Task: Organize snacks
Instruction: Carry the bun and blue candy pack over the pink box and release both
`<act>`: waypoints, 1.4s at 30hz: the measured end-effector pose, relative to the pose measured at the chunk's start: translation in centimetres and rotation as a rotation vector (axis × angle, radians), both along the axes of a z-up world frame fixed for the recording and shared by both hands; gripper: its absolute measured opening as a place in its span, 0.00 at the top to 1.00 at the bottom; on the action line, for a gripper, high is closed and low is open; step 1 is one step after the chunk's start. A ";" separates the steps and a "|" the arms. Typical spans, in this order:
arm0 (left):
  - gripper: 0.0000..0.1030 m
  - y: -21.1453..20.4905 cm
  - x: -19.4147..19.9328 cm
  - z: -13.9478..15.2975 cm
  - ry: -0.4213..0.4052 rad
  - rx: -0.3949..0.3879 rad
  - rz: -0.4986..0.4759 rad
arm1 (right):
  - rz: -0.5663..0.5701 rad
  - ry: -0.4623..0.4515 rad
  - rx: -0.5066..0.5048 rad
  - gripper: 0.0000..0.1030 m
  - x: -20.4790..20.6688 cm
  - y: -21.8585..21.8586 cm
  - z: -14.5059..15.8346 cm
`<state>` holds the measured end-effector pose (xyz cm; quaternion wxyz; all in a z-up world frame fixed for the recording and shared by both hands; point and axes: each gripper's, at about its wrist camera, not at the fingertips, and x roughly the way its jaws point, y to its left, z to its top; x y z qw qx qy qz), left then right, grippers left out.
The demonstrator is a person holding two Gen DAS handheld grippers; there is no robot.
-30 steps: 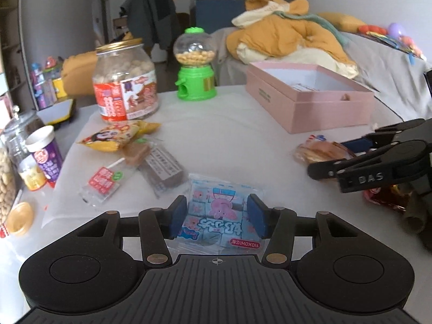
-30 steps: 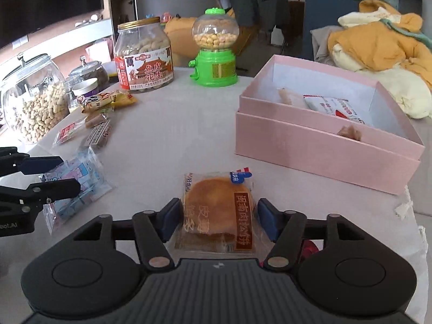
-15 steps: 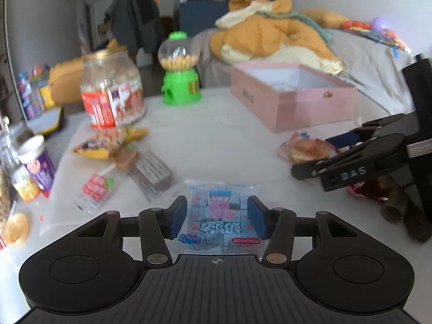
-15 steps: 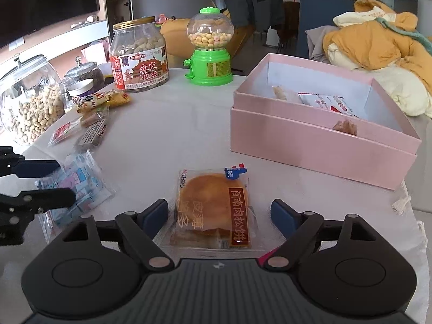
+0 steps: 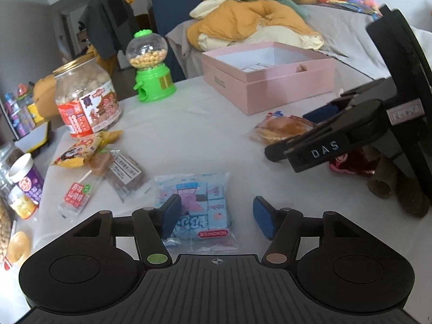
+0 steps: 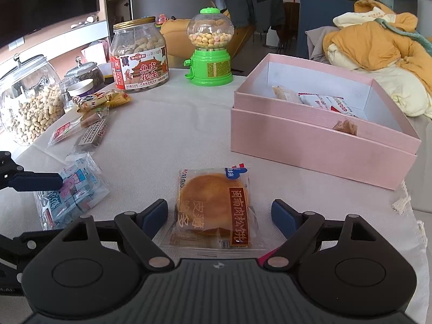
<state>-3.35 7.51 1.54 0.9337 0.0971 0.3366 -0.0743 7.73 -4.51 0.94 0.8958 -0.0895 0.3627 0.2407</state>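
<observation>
Left gripper (image 5: 216,217): held low over the white tablecloth (image 5: 194,124), jaws released and spread wide; the blue candy packet (image 5: 199,210) lies flat between them, nearer the left pad, with a small red label at its near edge whose print is too small to read. Left of the packet lie a red-labelled lollipop (image 5: 81,191), a dark snack bar (image 5: 127,174) and a yellow cartoon snack bag (image 5: 81,148). Behind them stands a peanut jar (image 6: 139,59) with a gold lid; its red label reads "鱼皮花生". A green candy dispenser (image 6: 210,48) stands to its right.

Right gripper (image 6: 219,216): also low and level, jaws released; the wrapped round pastry (image 6: 213,208) rests on the cloth between the pads, touching neither. Its red strip reads "闽南肉松饼". In the left view this gripper's side shows the letters "DAS".

The open pink box (image 6: 310,137), far right on the table, holds a few wrapped snacks, including a white packet with red print.
</observation>
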 end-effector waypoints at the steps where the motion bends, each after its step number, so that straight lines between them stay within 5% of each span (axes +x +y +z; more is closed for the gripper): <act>1: 0.38 0.2 0.1 0.0 -0.003 0.002 0.014 | 0.000 0.000 0.000 0.18 0.0 0.0 0.0; 10: 0.32 2.8 1.2 -0.4 -0.034 -0.020 0.138 | 0.003 0.001 -0.001 0.16 0.0 0.0 0.0; 14: 0.25 3.8 2.8 -1.2 0.006 -0.111 0.163 | 0.012 0.005 -0.003 0.14 0.0 0.1 0.0; 16: 0.25 4.6 3.1 -1.3 0.002 -0.172 0.170 | 0.016 0.007 -0.002 0.13 0.1 0.1 -0.1; 21: 0.30 4.1 2.5 -1.2 0.014 -0.151 0.145 | 0.056 0.034 -0.001 0.04 0.4 0.3 -0.2; 26: 0.35 3.5 0.9 -1.1 -0.009 -0.227 0.137 | 0.085 0.055 -0.003 0.00 0.4 0.2 -0.2; 29: 0.35 2.1 0.8 -1.2 -0.014 -0.169 0.122 | 0.092 0.058 -0.002 0.00 0.3 0.1 -0.1; 35: 0.33 1.4 0.4 -1.4 -0.022 -0.129 0.125 | -0.006 0.080 0.022 0.24 1.4 0.0 0.8; 37: 0.33 1.3 0.3 -1.5 -0.026 -0.119 0.126 | -0.005 0.080 -0.019 0.45 1.4 0.7 1.0; 42: 0.34 1.3 0.3 -1.3 -0.013 -0.121 0.126 | 0.016 0.095 -0.056 0.46 0.3 0.8 2.2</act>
